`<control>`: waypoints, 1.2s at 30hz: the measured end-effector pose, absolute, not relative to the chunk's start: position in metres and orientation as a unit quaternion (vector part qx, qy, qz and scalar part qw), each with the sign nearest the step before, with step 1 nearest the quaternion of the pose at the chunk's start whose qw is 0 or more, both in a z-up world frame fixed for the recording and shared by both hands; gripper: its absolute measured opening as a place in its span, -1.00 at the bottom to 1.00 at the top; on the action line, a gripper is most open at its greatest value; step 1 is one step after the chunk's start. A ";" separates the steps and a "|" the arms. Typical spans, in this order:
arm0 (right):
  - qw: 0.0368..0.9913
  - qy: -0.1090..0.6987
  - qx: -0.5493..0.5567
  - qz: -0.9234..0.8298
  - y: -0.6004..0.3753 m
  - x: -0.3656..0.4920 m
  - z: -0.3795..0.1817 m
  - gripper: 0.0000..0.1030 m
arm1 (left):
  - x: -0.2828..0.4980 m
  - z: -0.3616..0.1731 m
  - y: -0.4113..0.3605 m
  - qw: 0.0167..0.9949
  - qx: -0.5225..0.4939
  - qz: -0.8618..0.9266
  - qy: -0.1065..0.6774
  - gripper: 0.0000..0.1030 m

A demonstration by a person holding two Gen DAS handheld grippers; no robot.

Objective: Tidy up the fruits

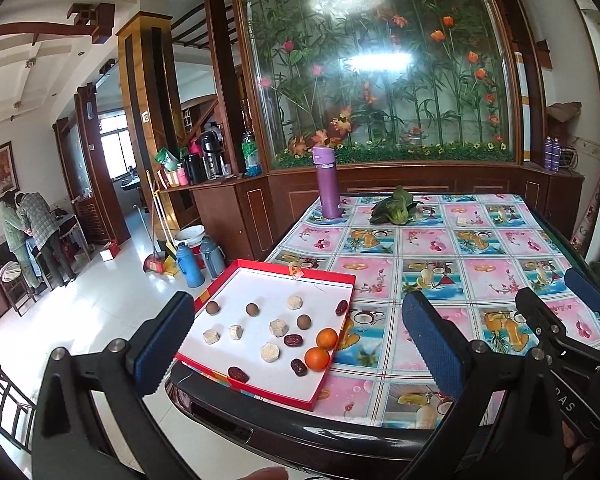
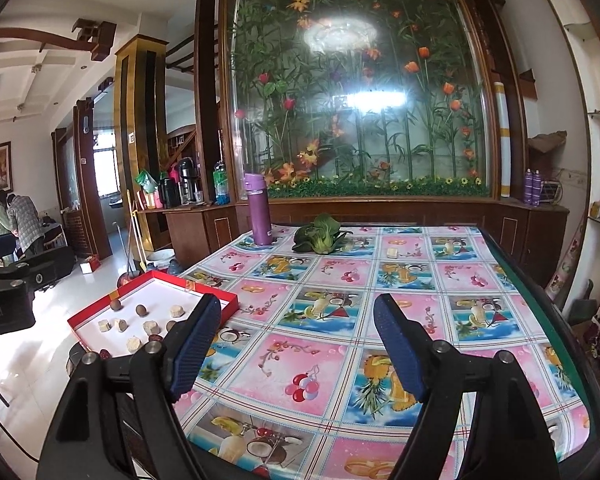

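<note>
Over the table's left edge juts the red tray (image 1: 332, 364), 2 oranges (image 1: 326, 338) inside.

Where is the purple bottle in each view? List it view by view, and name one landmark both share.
Left wrist view: the purple bottle stands upper centre, on the table's far left corner.
Right wrist view: the purple bottle stands left of centre, on that same far corner.
Shared landmark: the leafy green vegetable lies just right of it in both.

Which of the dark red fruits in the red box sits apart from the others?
The dark red fruit against the red box's right wall, up by its far end. The other three lie in the near part of the box, around the two oranges.
</note>
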State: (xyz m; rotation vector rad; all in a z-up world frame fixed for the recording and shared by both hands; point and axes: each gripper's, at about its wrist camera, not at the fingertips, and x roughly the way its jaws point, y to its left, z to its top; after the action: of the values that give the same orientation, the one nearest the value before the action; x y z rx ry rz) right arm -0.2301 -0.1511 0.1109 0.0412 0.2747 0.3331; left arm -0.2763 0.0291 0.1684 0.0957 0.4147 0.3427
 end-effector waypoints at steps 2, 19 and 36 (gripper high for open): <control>0.977 0.137 0.022 0.163 -0.151 -0.231 0.111 0.53 | -0.277 0.169 0.028 0.963 0.047 0.167 0.204 1.00; 0.977 0.140 0.022 0.157 -0.152 -0.233 0.111 0.53 | -0.283 0.168 0.028 0.963 0.045 0.165 0.208 1.00; 0.977 0.147 0.021 0.156 -0.152 -0.232 0.110 0.53 | -0.277 0.163 0.027 0.962 0.043 0.152 0.224 1.00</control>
State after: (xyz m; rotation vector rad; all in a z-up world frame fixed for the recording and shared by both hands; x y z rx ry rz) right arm -0.2324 -0.1521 0.1097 0.0430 0.2955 0.3149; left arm -0.2771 0.0266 0.1633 0.0865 0.4535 0.3071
